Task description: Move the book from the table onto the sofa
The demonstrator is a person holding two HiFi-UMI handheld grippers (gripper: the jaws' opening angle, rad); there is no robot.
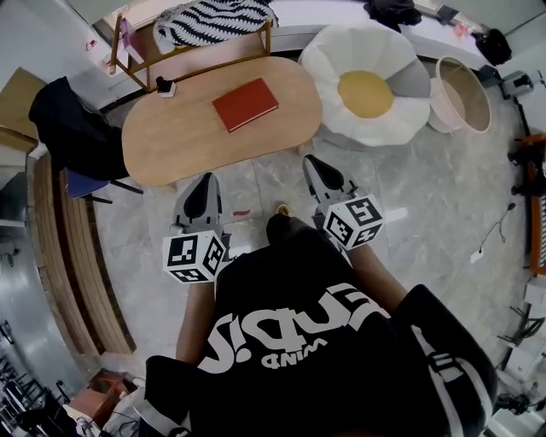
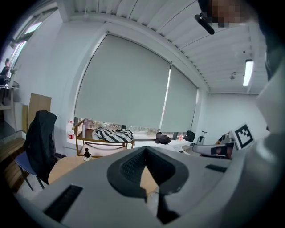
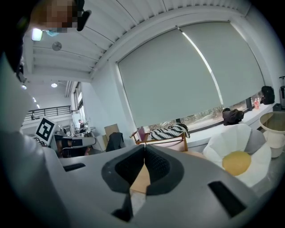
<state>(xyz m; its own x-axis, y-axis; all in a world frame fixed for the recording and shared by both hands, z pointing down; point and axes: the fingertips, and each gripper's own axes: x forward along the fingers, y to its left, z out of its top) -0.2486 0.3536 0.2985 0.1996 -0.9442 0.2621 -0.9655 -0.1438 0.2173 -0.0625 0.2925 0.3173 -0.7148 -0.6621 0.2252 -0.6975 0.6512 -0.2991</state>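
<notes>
Book (image 1: pixel 246 103) lay flat on the table (image 1: pixel 171 145), upper centre of the head view, right of the table's middle. Nothing was on it or touching it, so it looked like an easy pick.

Left gripper (image 1: pixel 205 183) and right gripper (image 1: pixel 317 169) sat mid-frame, side by side, both short of the table's near edge and well apart from the book. Each gripper view showed the pads pressed together with nothing between them. My read: this was the approach stage, no grasp begun, and the jaws had to part before either could take the book. Both pointed roughly level toward the table, probably to come in at the book's edge.

The drop spot was unclear. It could have been the white flower-shaped seat (image 1: pixel 367 85) at upper right, just beside the table, or the wooden bench (image 1: pixel 192 47) with the striped cushion (image 1: pixel 213 21) at top. I'd guess the white seat, since it was nearer.

Count:
- 1 book
- 1 table
- 2 grippers
- 1 small dark bottle (image 1: pixel 162 84) on the table's far left edge
- 1 chair (image 1: pixel 72 128) with a dark jacket, left
- 1 round tub (image 1: pixel 465 94), upper right
</notes>
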